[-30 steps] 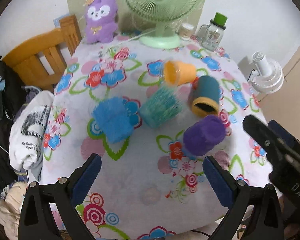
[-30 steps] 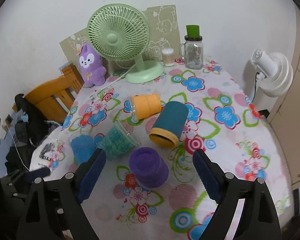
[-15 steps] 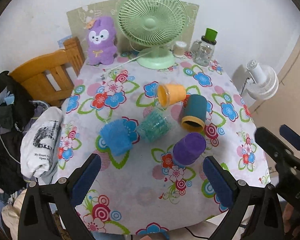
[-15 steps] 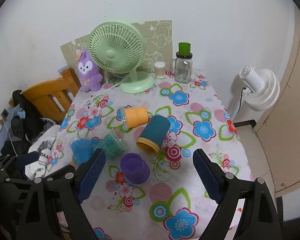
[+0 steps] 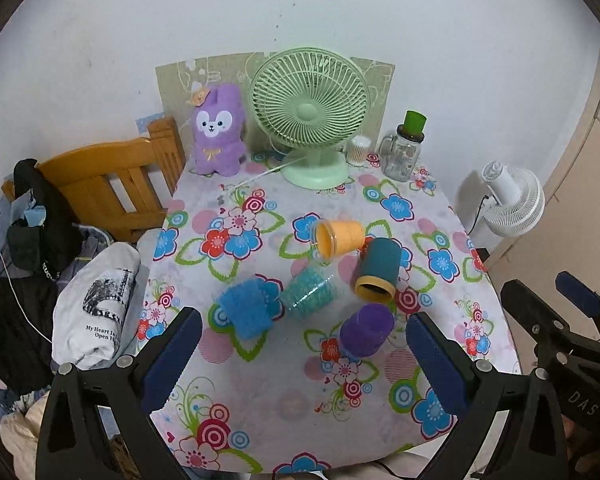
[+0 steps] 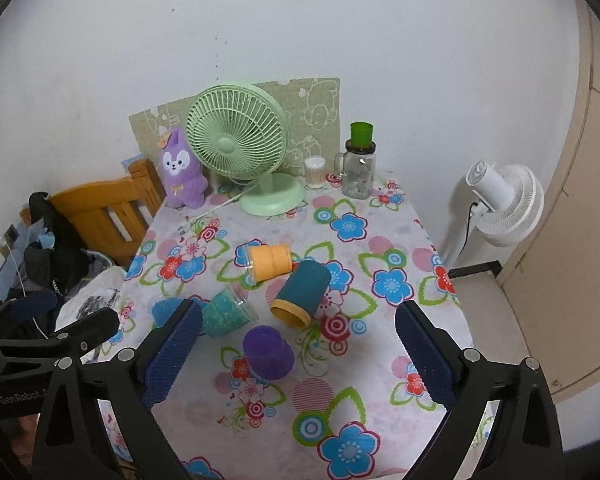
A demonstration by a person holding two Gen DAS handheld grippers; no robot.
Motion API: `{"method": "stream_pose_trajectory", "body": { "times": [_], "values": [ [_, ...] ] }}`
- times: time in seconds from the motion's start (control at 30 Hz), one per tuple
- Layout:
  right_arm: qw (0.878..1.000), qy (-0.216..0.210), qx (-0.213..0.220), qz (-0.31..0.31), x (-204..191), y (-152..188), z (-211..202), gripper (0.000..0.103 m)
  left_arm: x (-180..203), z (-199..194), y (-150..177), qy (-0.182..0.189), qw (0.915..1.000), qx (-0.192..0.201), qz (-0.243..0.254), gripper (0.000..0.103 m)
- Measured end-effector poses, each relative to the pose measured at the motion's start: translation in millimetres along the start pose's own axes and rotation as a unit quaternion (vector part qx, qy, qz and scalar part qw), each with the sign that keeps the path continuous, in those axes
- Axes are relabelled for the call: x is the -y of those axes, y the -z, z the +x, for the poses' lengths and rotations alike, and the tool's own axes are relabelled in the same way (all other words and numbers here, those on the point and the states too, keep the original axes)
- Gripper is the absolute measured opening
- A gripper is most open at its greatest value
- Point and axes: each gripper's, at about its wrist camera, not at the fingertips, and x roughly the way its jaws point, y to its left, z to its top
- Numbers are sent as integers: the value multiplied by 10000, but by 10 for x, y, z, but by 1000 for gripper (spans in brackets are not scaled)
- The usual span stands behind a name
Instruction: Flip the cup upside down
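Five cups sit mid-table on the flowered tablecloth [image 5: 260, 420]. From the left: a blue cup [image 5: 246, 312] standing mouth down, a teal cup [image 5: 310, 292] lying on its side against it, an orange cup [image 5: 338, 236] on its side with its open mouth facing left, a dark teal cup [image 5: 378, 270] on its side with a yellow rim toward the camera, and nearest, a purple cup [image 5: 366, 330] standing upside down — base up.

The left gripper [image 5: 300, 360] hangs above the near table edge, its jaws spread wide and holding nothing; the right gripper [image 6: 298, 354] is likewise wide open and empty, framing the purple cup.

The left wrist view shows the blue cup whole, plus the other gripper at the right edge. In the right wrist view the blue cup [image 6: 166, 310] is half hidden behind a finger pad [image 6: 172, 356], yet the floor and the white fan [image 6: 508, 204] show more fully — and the left gripper's body sits at the lower left.
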Motion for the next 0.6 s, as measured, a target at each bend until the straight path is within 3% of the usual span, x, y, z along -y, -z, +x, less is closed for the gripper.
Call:
{"method": "stream_pose_trajectory", "body": {
  "times": [0.27,0.6],
  "values": [
    [9999,131,40,34,53,6,-14,98,43,39,23,209,9998,-59,-13,103],
    [9997,218,37,81,83,-6,-27,99,105,42,-16,208,9998,-6,82,103]
  ]
}}
